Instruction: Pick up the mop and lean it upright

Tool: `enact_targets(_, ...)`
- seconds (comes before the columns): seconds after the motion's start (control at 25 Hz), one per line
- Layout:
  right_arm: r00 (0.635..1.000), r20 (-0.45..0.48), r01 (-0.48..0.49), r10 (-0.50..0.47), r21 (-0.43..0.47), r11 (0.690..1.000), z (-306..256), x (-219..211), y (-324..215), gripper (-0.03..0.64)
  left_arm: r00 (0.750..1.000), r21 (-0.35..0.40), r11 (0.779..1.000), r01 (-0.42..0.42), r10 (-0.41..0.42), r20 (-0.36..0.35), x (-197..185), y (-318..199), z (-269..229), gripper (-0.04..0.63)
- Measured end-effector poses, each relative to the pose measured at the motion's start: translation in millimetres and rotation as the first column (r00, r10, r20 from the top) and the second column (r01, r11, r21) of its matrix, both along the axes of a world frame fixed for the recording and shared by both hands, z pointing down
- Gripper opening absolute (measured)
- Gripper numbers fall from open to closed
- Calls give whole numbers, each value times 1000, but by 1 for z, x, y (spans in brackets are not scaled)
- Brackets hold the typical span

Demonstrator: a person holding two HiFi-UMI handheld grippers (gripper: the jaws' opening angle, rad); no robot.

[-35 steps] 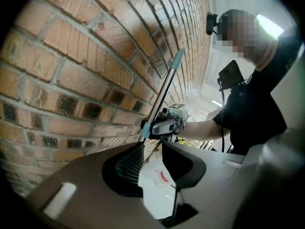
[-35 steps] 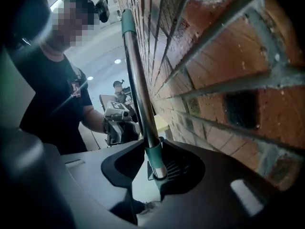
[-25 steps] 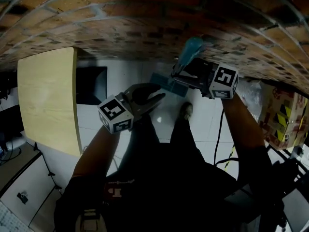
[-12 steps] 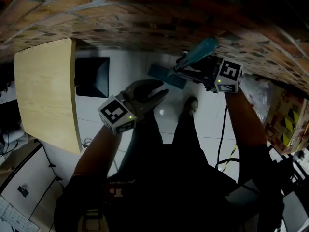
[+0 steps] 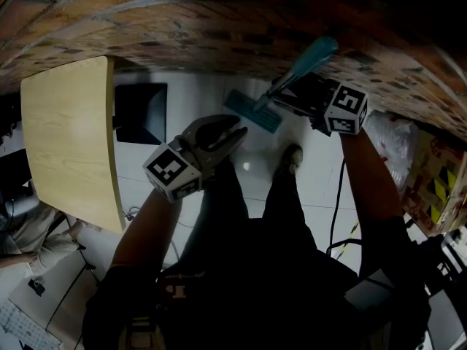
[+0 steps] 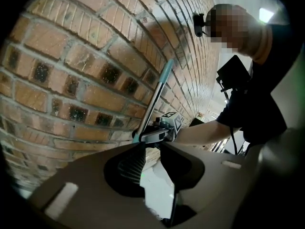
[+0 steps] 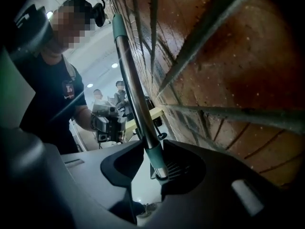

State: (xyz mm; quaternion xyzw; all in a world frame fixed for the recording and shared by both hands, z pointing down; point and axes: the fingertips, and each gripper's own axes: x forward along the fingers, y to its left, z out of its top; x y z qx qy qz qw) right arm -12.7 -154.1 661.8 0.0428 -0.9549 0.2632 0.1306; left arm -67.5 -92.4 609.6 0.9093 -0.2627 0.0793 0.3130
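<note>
The mop has a metal pole with a teal grip (image 5: 314, 55) and a flat teal head (image 5: 252, 111) on the white floor by the brick wall (image 5: 219, 28). My right gripper (image 5: 283, 99) is shut on the pole, which stands steeply along the wall. In the right gripper view the pole (image 7: 138, 104) runs down between the jaws of the right gripper (image 7: 153, 144). My left gripper (image 5: 239, 130) hangs left of the mop, apart from it. Its jaws have just been closing, with nothing between them; the left gripper (image 6: 152, 147) shows floor through the gap and faces the pole (image 6: 155, 97).
A light wooden tabletop (image 5: 69, 144) lies at the left, with a black box (image 5: 139, 111) on the floor beside it. A plastic bag (image 5: 387, 141) and a carton with yellow marks (image 5: 430, 188) sit at the right. A cable (image 5: 334, 195) runs by my shoe (image 5: 290, 159).
The teal grip has swung up and right toward the wall, with the right gripper moving right along with it. The left gripper has shifted only slightly.
</note>
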Motion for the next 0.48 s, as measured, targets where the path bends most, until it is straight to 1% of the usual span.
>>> enact_targets(0.2,997,11,-76,77,-40,996,3,8,-13,146,1000,-8,1000,7,-7,-2,-3,-1,2,97)
enact_targets(0.48,990,8,-141,143,-107,984,6,11,-14,164,1000,-17,1000,7,-7,1,-4,0,3,97)
